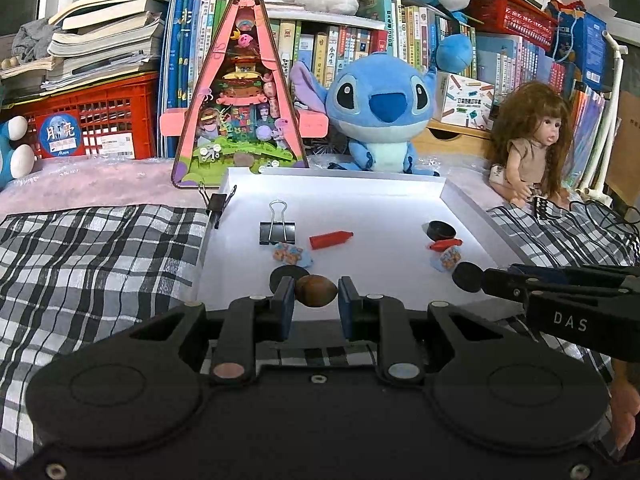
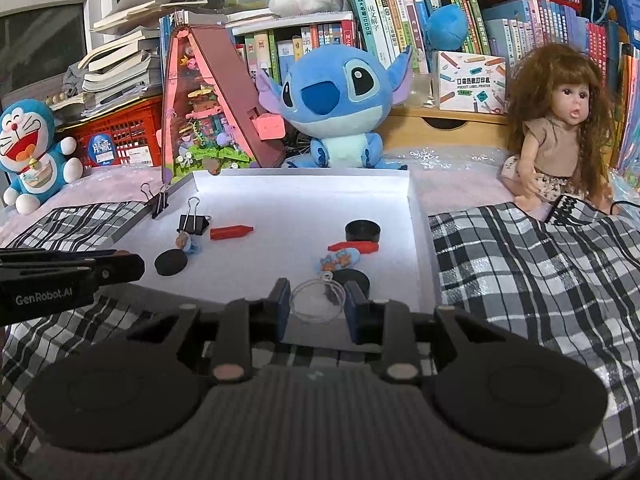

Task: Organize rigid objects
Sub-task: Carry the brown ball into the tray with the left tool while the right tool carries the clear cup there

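A white tray (image 1: 472,216) lies on the plaid cloth and holds small items. My left gripper (image 1: 316,294) is closed on a brown oval nut (image 1: 316,290) at the tray's near edge, just in front of a black disc (image 1: 282,274). My right gripper (image 2: 318,302) is closed on a clear round disc (image 2: 316,304) at the tray's near right edge; its arm also shows in the left wrist view (image 1: 560,288). In the tray lie a black binder clip (image 1: 277,229), a red crayon (image 1: 331,239), patterned erasers (image 1: 287,253), a second red crayon (image 1: 445,245) and black discs (image 1: 440,231).
A second binder clip (image 1: 216,202) grips the tray's left rim. Behind the tray stand a pink triangular toy house (image 1: 240,92), a Stitch plush (image 1: 380,108) and a doll (image 1: 528,144). Books and red crates fill the back. A Doraemon plush (image 2: 30,152) sits far left.
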Motion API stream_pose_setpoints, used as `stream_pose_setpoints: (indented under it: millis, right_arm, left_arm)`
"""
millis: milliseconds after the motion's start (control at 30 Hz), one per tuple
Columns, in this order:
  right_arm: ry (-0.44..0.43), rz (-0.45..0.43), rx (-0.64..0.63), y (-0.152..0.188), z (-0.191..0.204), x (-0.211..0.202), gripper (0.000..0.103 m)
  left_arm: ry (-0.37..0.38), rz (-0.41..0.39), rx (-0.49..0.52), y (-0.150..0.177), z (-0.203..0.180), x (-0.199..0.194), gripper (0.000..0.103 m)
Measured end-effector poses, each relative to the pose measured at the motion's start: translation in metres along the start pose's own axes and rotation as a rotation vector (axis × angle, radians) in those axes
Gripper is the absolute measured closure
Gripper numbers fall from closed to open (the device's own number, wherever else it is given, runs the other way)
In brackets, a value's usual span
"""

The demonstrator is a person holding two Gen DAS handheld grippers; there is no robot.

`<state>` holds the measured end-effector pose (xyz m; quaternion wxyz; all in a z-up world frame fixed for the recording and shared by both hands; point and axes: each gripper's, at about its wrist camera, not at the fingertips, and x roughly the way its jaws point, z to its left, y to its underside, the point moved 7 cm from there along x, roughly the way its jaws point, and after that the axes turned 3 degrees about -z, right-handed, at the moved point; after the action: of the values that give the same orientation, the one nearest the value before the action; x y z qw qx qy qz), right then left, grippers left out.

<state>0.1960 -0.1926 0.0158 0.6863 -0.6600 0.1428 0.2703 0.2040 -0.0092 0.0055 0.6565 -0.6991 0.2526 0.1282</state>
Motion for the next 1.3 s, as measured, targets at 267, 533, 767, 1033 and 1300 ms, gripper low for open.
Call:
stream_pose_setpoints:
  millis: [267, 533, 767, 1033, 1300]
  right_arm:
    - [-0.028, 0.025, 0.062, -0.012, -0.001, 0.021, 0.069]
    - [-0.05, 0.08, 0.12, -0.016, -0.002, 0.046, 0.069]
    - [-0.058, 0.108, 0.151, -0.013, -0.004, 0.059, 0.069]
    - [-0.066, 0.109, 0.141, -0.015, 0.001, 0.064, 0.069]
    - [-0.072, 0.134, 0.155, -0.014, 0.003, 0.074, 0.069]
  left_arm:
    - [0.019, 0.006, -0.003, -0.007, -0.009, 0.019, 0.081]
    - [0.019, 0.033, -0.002, -0.008, -0.015, 0.045, 0.081]
    - [0.004, 0.053, -0.005, -0.003, -0.014, 0.06, 0.081]
    - [-0.019, 0.049, 0.007, -0.004, -0.01, 0.069, 0.081]
    - [-0.036, 0.038, 0.021, -0.004, -0.008, 0.072, 0.081]
